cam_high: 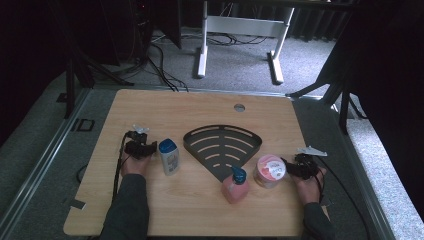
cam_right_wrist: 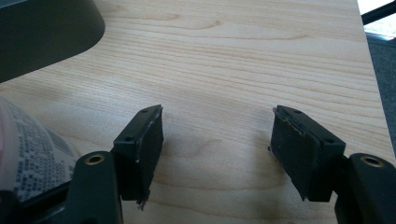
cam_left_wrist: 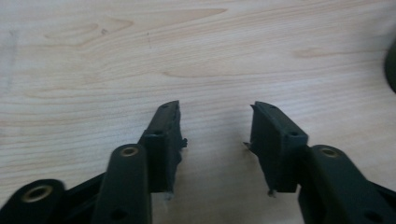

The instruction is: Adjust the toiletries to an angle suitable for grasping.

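Observation:
My left gripper point(cam_high: 137, 141) rests on the wooden table point(cam_high: 165, 107) at the left, just left of a white bottle with a blue cap point(cam_high: 169, 156). In the left gripper view its jaws stand open point(cam_left_wrist: 215, 109) over bare wood, with nothing between them. My right gripper point(cam_high: 296, 165) sits at the right, beside a pink jar with a white lid point(cam_high: 270, 171). Its jaws point(cam_right_wrist: 218, 114) are open and empty, and the jar's printed side point(cam_right_wrist: 28, 149) lies just outside the left jaw. A black fan-shaped rack point(cam_high: 222, 145) lies in the middle.
A pink pump bottle point(cam_high: 235, 185) stands near the front, left of the jar. The rack's dark rim point(cam_right_wrist: 42, 32) fills the top left of the right gripper view. A white desk frame point(cam_high: 240, 30) stands on the floor beyond the table.

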`<state>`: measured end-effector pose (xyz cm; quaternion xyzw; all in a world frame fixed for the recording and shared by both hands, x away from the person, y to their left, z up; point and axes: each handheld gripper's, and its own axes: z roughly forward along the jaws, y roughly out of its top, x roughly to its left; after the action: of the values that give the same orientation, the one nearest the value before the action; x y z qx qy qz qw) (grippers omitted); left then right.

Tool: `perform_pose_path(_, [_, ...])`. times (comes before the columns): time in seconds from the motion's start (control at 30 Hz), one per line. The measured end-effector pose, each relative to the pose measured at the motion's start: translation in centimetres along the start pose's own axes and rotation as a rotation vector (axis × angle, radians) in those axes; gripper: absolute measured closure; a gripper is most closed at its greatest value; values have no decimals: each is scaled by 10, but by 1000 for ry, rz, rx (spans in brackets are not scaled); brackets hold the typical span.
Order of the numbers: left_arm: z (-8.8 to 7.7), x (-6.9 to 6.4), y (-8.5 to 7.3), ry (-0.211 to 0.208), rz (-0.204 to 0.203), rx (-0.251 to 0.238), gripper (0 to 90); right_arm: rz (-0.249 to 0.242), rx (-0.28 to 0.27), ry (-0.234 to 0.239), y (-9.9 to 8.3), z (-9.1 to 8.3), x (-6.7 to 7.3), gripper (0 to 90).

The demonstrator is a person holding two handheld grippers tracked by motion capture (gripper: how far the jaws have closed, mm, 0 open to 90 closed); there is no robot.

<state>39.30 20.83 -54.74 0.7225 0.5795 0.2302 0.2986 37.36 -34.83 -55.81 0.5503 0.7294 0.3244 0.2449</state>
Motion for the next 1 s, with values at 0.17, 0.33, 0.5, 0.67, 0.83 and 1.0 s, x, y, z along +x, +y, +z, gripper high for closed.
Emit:
perform_pose_path(0.17, [-15, -9, -4, -16, 58, -37, 609, 0, 0, 0, 0, 0, 0, 341])
perform_pose_path(0.33, [-27, -12, -11, -43, 53, -59, 640, -1, -1, 1, 0, 0, 0, 341])
perform_pose_path(0.5, [-34, -12, -24, -73, 50, -64, 703, -1, -1, 1, 0, 0, 0, 342])
perform_pose_path(0.67, [-41, -14, -31, -96, 75, -40, 830, -1, -1, 1, 0, 0, 0, 342])
perform_pose_path(0.83, [-49, -17, -35, -117, 98, -47, 900, -2, 0, 1, 0, 0, 0, 342])
perform_pose_path(1.0, [-61, -24, -44, -132, 116, -52, 900, -2, -1, 2, 0, 0, 0, 342])
